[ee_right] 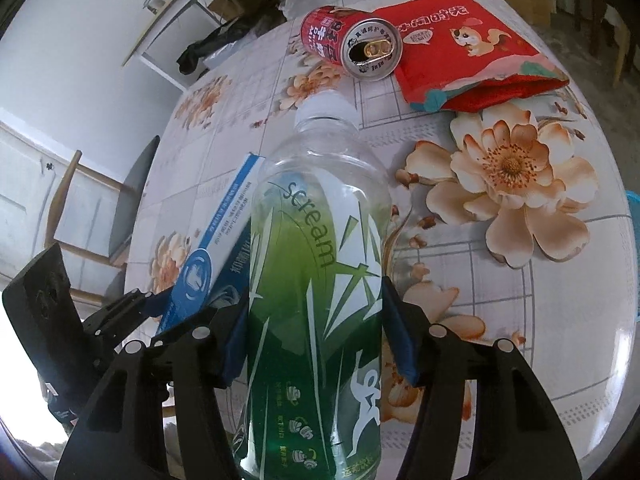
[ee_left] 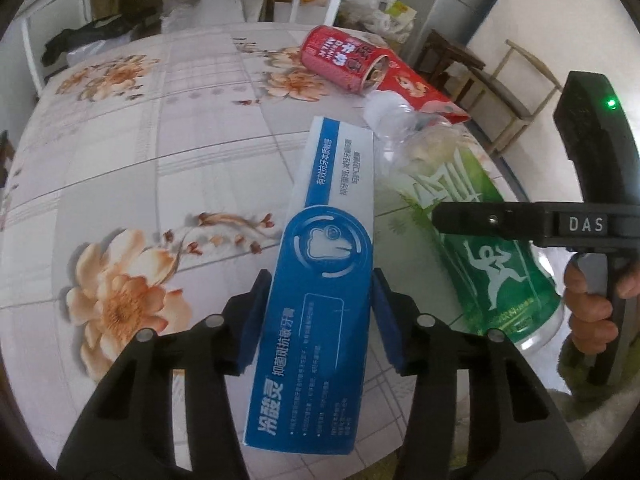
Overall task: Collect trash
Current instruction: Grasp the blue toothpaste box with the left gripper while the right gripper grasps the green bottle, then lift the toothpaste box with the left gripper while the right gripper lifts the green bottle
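A blue and white toothpaste box (ee_left: 332, 184) lies on the flowered table (ee_left: 160, 140), and my left gripper (ee_left: 320, 276) is shut on its near half, a blue pad against each long side. Right beside it lies a clear bottle with a green label (ee_right: 316, 220) and a white cap. My right gripper (ee_right: 315, 292) is shut on the bottle's body. In the left wrist view the bottle (ee_left: 480, 248) shows to the right, under the right gripper's finger (ee_left: 500, 220). Further back a red drink can (ee_right: 352, 40) lies on its side, open end towards me.
A red snack packet (ee_right: 460, 52) lies torn behind the can, near the table's far right edge. A hand (ee_left: 588, 308) grips the right tool's handle. Wooden chairs (ee_left: 500, 92) stand beyond the table, with shelving and bags (ee_left: 120, 36) at the back.
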Tool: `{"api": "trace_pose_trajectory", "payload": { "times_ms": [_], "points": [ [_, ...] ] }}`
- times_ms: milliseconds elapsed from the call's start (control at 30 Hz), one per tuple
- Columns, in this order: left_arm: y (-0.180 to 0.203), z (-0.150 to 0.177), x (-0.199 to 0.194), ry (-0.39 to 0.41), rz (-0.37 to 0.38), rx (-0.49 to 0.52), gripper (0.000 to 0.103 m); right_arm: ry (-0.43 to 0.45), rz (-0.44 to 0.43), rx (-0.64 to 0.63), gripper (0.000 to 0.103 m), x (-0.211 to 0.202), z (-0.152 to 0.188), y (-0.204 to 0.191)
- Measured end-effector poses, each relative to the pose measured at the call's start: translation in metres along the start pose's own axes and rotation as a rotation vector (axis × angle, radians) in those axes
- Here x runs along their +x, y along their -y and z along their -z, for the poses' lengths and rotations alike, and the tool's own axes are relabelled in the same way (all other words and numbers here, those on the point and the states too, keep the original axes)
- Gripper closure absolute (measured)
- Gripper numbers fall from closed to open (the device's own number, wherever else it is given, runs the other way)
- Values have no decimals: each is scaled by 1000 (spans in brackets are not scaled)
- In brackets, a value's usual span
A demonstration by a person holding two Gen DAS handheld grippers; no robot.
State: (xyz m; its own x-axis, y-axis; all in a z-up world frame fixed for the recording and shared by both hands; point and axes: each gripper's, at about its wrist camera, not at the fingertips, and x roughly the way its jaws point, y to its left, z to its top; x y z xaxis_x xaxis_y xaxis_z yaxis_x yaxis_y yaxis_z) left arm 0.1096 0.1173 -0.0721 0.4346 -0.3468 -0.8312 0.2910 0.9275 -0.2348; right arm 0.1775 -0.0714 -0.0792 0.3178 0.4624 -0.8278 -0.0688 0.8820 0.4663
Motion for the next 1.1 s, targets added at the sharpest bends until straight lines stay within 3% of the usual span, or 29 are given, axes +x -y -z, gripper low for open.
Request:
{"api": "trace_pose_trajectory", "payload": {
  "times_ms": [200, 333, 433, 667, 833, 1100],
  "points": [
    [3, 12, -8, -10, -12, -51, 55, -26, 9, -21, 46, -4, 12, -3],
    [1, 9, -13, 36, -19, -66, 37, -24, 26, -46, 44, -3, 13, -7],
    [0, 5, -19, 82, -52, -73, 24, -13, 19, -44, 37, -4, 10, -7],
    [-12, 1, -42, 180, -69, -157, 17, 38, 61, -64, 27, -20, 5, -5],
    [-18, -1, -66, 271, 22, -199, 12, 153, 131, -128, 18, -54, 0, -6],
    [-8, -8, -87, 368, -60, -165, 11, 443, 318, -212, 6, -113, -2, -25]
  ]
}}
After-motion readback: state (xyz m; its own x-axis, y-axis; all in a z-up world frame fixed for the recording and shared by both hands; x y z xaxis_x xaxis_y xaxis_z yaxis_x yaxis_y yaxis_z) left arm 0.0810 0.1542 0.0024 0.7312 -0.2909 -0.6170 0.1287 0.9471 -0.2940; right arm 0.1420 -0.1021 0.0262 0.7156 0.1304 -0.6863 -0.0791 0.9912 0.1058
